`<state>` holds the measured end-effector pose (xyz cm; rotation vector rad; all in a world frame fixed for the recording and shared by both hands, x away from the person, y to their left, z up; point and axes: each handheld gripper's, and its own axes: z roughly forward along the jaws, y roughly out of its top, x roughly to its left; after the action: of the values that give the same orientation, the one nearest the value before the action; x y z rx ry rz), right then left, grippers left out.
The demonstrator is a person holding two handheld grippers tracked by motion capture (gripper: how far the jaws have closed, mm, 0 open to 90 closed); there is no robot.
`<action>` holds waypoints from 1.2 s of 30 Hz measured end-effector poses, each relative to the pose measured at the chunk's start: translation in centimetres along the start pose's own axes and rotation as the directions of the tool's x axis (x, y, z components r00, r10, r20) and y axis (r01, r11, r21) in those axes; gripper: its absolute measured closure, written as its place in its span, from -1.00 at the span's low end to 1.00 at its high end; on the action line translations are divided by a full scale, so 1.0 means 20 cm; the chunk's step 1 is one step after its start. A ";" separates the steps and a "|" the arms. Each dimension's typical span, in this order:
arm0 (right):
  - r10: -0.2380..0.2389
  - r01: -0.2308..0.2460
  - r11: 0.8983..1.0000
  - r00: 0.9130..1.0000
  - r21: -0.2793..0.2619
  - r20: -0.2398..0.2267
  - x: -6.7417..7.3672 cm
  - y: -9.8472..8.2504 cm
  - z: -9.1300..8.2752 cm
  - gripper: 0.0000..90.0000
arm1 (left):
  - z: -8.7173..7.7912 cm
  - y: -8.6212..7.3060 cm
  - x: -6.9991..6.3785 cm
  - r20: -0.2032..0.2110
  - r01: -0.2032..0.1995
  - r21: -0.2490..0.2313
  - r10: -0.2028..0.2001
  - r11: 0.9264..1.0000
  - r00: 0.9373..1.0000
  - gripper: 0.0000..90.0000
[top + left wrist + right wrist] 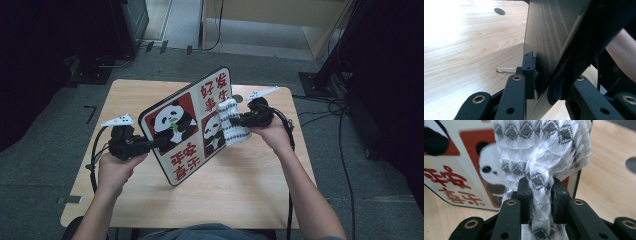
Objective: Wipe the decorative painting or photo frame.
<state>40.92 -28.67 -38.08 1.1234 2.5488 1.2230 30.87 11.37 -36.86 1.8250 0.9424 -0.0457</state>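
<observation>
A panda board (182, 125) with red characters stands tilted on edge above the wooden table (240, 175). My left gripper (159, 143) is shut on the board's left edge; in the left gripper view the board's dark wood back (546, 37) sits clamped between the jaws. My right gripper (241, 120) is shut on a white cloth with grey diamond pattern (232, 122), pressed against the board's printed face. In the right gripper view the bunched cloth (539, 160) fills the gap between the jaws, with the panda board (461, 165) behind it.
A round hole (499, 11) is cut in the tabletop near its far edge. A thin metal clip (505, 70) lies on the wood beside my left jaw. Cables (345, 150) run over the grey floor to the right of the table.
</observation>
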 end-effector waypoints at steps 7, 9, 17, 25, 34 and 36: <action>-0.061 0.061 0.998 0.998 -0.021 -0.011 0.10 0.14 -0.05 0.65 | 0.00 0.00 0.00 -0.002 0.000 -0.004 0.000 1.000 1.000 0.70; -0.071 0.071 0.997 0.997 -0.028 -0.020 0.13 0.17 -0.07 0.65 | 0.00 0.00 0.00 -0.003 -0.001 -0.005 0.001 1.000 1.000 0.70; -0.115 0.112 0.990 0.993 -0.083 -0.034 0.17 0.28 -0.14 0.65 | 0.00 0.00 -0.01 -0.023 -0.006 -0.015 0.006 1.000 1.000 0.72; -0.144 0.138 0.978 0.989 -0.156 -0.028 0.20 0.38 -0.17 0.65 | 0.00 -0.01 -0.01 -0.024 -0.008 -0.013 0.008 1.000 1.000 0.73; -0.167 0.158 0.973 0.985 -0.168 -0.040 0.21 0.43 -0.11 0.64 | 0.00 -0.01 -0.01 -0.013 0.000 -0.018 -0.001 1.000 1.000 0.72; -0.164 0.155 0.975 0.985 -0.161 -0.043 0.21 0.43 -0.10 0.64 | 0.00 -0.01 0.00 -0.007 0.003 -0.019 -0.003 1.000 1.000 0.72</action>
<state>42.14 -23.72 -29.76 0.8451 2.4733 1.4035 30.63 11.46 -37.00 1.8075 0.9480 -0.0321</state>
